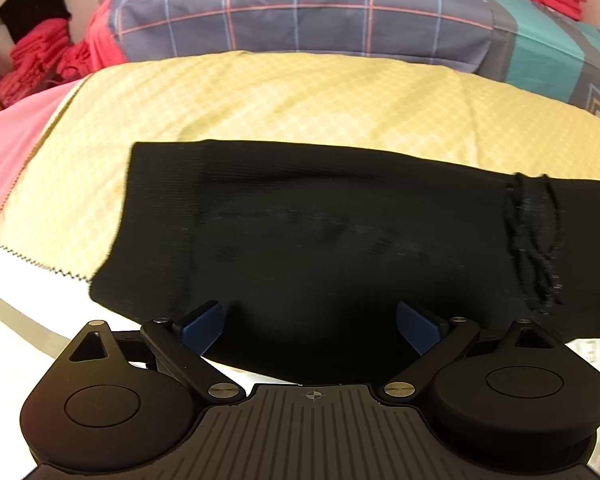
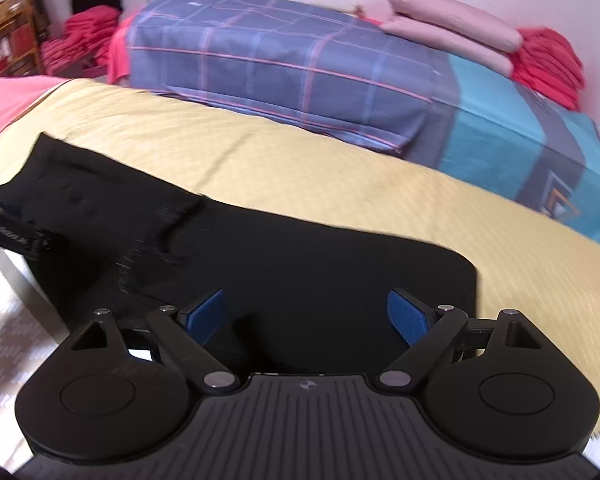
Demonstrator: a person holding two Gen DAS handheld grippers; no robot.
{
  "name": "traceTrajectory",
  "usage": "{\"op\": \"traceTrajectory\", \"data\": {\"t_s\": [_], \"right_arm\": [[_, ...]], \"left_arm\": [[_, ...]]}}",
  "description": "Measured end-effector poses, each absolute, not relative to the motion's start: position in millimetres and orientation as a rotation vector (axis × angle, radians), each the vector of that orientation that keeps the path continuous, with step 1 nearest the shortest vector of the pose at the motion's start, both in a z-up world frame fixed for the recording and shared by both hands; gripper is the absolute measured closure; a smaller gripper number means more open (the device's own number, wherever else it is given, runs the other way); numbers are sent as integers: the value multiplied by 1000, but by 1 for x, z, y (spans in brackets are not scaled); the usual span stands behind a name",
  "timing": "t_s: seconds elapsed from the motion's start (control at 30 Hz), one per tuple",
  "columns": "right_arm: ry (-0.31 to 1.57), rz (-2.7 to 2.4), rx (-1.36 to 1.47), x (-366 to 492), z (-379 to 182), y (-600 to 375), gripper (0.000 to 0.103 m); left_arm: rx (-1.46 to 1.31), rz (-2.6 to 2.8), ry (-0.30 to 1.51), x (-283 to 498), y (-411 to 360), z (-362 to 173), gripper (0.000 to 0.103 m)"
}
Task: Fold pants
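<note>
Black pants [image 1: 320, 232] lie flat in a long band across a yellow checked cloth [image 1: 260, 100] on the bed, waistband end with a drawstring [image 1: 536, 236] toward the right. My left gripper [image 1: 310, 324] is open and empty, its blue pads over the near edge of the pants. In the right wrist view the pants [image 2: 300, 264] run from upper left to a squared end at the right. My right gripper [image 2: 306, 316] is open and empty over their near edge. The left gripper's body [image 2: 12, 232] shows at the far left.
A folded blue plaid blanket [image 2: 280, 64] and a teal patterned sheet [image 2: 512, 148] lie behind the yellow cloth. Pink pillows [image 2: 452, 32] and stacks of red clothes [image 2: 548, 64] sit at the back. A pink sheet [image 1: 12, 152] lies at the left.
</note>
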State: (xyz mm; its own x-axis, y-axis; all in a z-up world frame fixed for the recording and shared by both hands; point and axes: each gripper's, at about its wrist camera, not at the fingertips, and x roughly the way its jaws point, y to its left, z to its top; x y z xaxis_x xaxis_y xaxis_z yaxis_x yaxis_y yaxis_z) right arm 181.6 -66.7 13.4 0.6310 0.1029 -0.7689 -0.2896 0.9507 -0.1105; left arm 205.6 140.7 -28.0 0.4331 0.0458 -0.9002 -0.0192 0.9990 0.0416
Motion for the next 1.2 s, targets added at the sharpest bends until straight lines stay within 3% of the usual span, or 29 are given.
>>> {"op": "traceTrajectory", "data": {"t_s": [0.47, 0.77, 1.0, 1.17, 1.2], "right_arm": [[793, 430, -351, 181, 5, 12, 13], [622, 633, -474, 162, -8, 123, 14], [619, 678, -564, 166, -40, 227, 23], [593, 606, -686, 161, -67, 275, 20], [549, 579, -706, 158, -70, 279, 13]], "left_arm": [[-114, 41, 1099, 196, 188, -17, 0], [-314, 338, 1023, 128, 292, -9, 0], [-445, 513, 1038, 63, 340, -25, 0], [-438, 541, 1012, 39, 343, -14, 0], [-438, 539, 1008, 36, 343, -13, 0]]}}
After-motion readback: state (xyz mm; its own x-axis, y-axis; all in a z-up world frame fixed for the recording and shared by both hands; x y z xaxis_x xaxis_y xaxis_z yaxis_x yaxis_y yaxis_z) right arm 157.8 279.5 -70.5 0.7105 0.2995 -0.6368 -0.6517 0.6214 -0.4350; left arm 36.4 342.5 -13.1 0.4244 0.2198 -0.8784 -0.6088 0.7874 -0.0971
